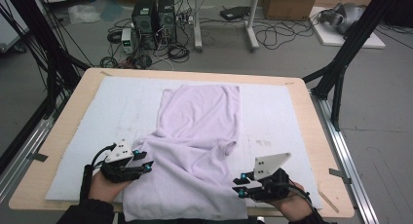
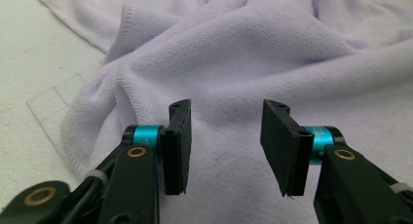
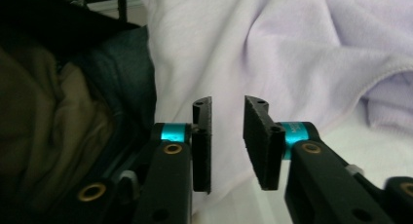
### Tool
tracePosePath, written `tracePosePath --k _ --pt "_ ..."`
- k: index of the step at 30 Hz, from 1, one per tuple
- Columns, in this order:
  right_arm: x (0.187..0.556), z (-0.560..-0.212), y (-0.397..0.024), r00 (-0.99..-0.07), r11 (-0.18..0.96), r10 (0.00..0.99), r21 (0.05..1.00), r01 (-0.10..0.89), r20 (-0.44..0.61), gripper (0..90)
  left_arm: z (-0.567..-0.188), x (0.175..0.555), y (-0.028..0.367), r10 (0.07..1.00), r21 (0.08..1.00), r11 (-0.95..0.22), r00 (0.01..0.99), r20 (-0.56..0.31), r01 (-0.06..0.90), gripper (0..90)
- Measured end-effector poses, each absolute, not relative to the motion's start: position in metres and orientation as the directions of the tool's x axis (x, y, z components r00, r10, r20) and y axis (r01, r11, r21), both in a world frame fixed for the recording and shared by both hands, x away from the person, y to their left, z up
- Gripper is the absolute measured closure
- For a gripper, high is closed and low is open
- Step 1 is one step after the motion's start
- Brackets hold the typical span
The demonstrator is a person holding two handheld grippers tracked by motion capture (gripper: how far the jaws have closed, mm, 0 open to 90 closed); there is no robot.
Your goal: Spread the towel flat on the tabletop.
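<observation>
A pale lilac towel point(image 1: 195, 136) lies rumpled on the white mat point(image 1: 117, 107), stretching from mid-table down to the near edge and hanging over it. My left gripper point(image 1: 144, 159) rests at the towel's left edge, open, and its jaws point(image 2: 227, 107) hover just above the cloth point(image 2: 234, 53) with nothing pinched. My right gripper point(image 1: 238, 185) is by the towel's lower right corner, pointing left. Its jaws point(image 3: 228, 101) stand a little apart, with only the draped towel point(image 3: 292, 48) behind the gap.
The mat covers a wooden table point(image 1: 63, 136) with rounded corners. Black frame struts point(image 1: 341, 63) stand at both sides. Computer towers point(image 1: 153, 19), cables and a cardboard box lie on the floor beyond. The person's dark clothing point(image 3: 112, 63) is close below the near edge.
</observation>
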State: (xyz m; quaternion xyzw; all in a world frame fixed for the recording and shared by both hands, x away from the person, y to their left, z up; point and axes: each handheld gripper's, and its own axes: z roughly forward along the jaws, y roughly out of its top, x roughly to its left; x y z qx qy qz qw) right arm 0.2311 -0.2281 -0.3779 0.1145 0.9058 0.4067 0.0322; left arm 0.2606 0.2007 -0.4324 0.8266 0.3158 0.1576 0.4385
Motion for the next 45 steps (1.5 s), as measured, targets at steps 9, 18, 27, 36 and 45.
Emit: tracePosePath --k 9,18,27,36,45 --pt "0.284 -0.431 -0.189 -0.962 0.673 0.268 0.704 0.228 0.055 59.6 -0.446 0.259 0.197 0.577 0.763 -0.508 0.816 -0.041 0.398 59.2" --pt "0.283 -0.438 -0.188 -0.965 0.699 0.248 0.674 0.240 0.086 88.0 -0.444 0.254 0.198 0.560 0.765 -0.506 0.827 -0.060 0.398 86.6" --pt "0.239 -0.430 -0.209 -0.973 0.669 0.202 0.710 0.222 0.114 88.0 -0.437 0.215 0.200 0.489 0.776 -0.521 0.869 -0.071 0.356 86.8" --pt "0.229 -0.416 -0.224 -0.964 0.613 0.257 0.759 0.220 0.072 64.6 -0.423 0.214 0.199 0.500 0.819 -0.480 0.865 -0.038 0.314 58.9" --pt "0.286 -0.441 -0.204 -0.948 0.666 0.310 0.697 0.266 0.065 67.4 -0.445 0.254 0.188 0.550 0.767 -0.520 0.835 -0.036 0.376 73.5"
